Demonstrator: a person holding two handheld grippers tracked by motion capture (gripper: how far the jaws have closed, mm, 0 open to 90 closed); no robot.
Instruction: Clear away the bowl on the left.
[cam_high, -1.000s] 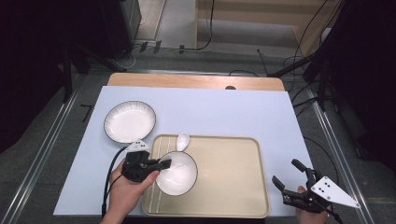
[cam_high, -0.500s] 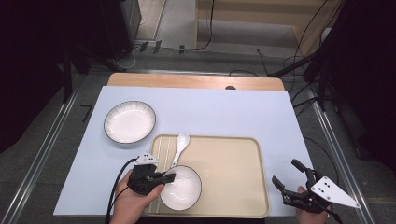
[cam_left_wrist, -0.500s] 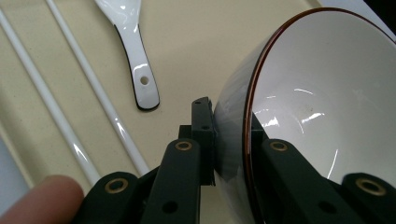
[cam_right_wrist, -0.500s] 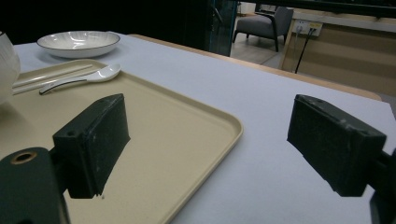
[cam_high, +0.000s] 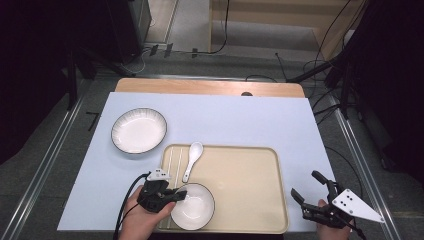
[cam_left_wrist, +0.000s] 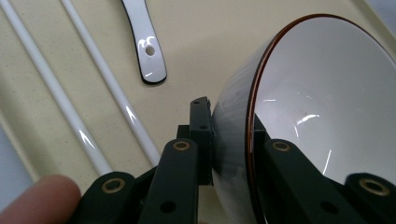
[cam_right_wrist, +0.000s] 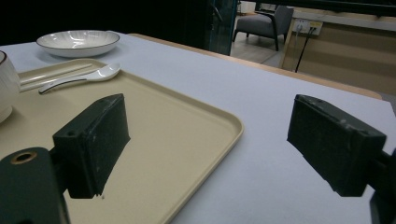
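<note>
The left gripper (cam_high: 172, 196) is clamped on the near-left rim of the small bowl (cam_high: 194, 206), one jaw against the outer wall and the other inside, as the left gripper view shows with the bowl (cam_left_wrist: 322, 107) tilted up between them. The bowl sits at the near-left corner of the tray (cam_high: 250, 185), at about 7 o'clock from the tray's middle. A second ago it lay further up the tray, its rim just below the head of the spoon (cam_high: 192, 160); half a second ago it had slid part of the way toward the person; now it is closer again to the tray's near edge and well apart from the spoon. The left hand (cam_high: 142, 217) has drawn back with it toward the bottom of the high view.

The spoon has stayed in place, lying at about 12 o'clock from the bowl, its handle (cam_left_wrist: 148, 51) pointing toward the gripper. Two white chopsticks (cam_left_wrist: 109, 88) lie side by side along the tray's left edge, at 9 o'clock from the spoon.

The plate (cam_high: 139, 130) rests on the white table cover (cam_high: 240, 120) at about 11 o'clock from the tray, unmoved.

The right gripper (cam_high: 313, 192) hangs off the tray's near-right corner, at 4 o'clock from the tray's middle, its jaws wide apart and holding nothing, in the same spot as in the earlier frames. Its view looks across the tray (cam_right_wrist: 187, 135) between its jaws.
</note>
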